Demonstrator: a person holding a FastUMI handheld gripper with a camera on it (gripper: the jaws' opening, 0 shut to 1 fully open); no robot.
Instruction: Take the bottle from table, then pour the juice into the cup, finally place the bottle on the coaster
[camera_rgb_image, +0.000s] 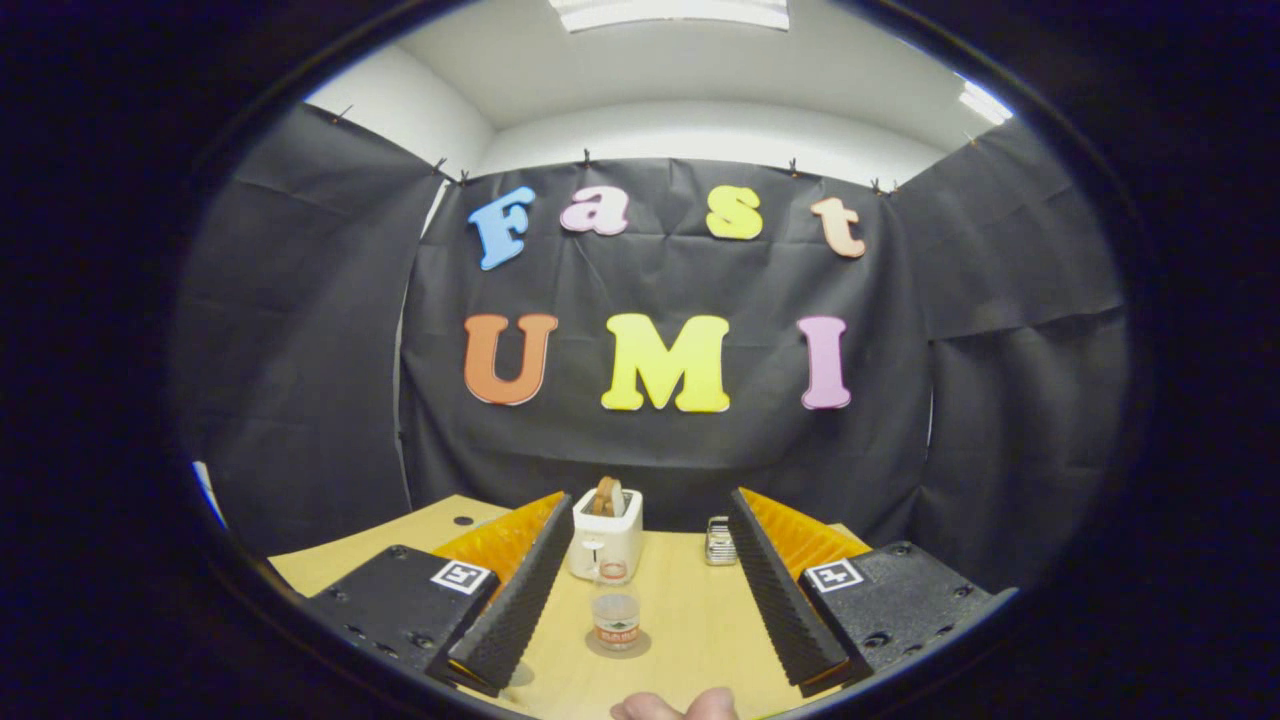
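The tool (650, 498) is spread wide with nothing between its fingers. In front of the toaster (606, 540) a small clear labelled vessel (616, 620) stands on a round disc (633, 648), perhaps the coaster, on the worktop (690, 610); I cannot tell whether it is bottle or cup. This fits either a bottle awaiting its grasp or one already set down, so no next move is settled.

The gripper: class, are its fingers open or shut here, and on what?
Open. The gripper has its two fingers spread wide apart above the table, gripping nothing; the small clear cup stands untouched between them.
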